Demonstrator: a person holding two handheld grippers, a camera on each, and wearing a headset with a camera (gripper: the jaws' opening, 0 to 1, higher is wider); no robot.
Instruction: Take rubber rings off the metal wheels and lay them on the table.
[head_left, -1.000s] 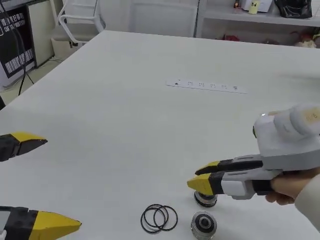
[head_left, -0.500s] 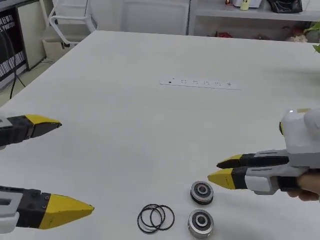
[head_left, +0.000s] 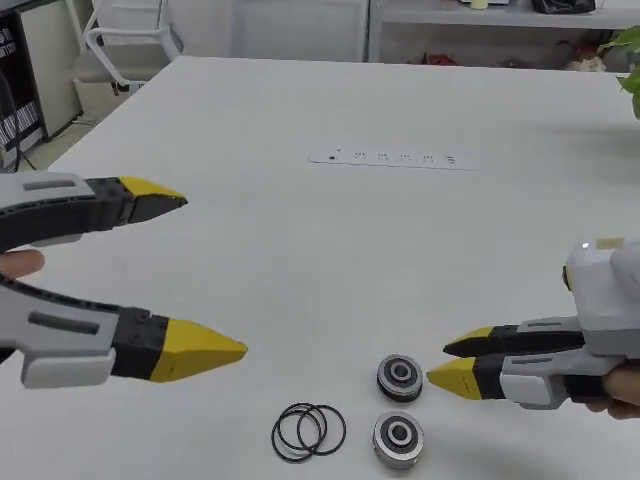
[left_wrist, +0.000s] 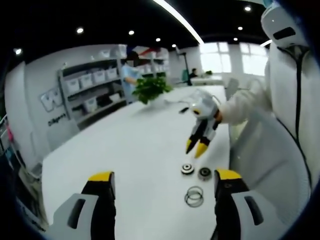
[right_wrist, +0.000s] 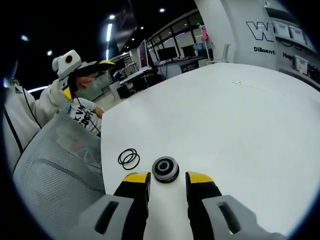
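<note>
Right gripper view, mesh chair (right_wrist: 55, 160), rubber rings (right_wrist: 129, 158)

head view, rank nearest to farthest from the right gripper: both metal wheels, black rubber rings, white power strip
1. Upper metal wheel, beside the right gripper tips.
2. Lower metal wheel, nearer the person.
3. Black rubber rings, farther left.
4. White power strip, mid-table.

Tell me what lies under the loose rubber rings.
The rubber rings lie overlapping on the white table; bare tabletop shows through their loops, nothing else underneath.
</note>
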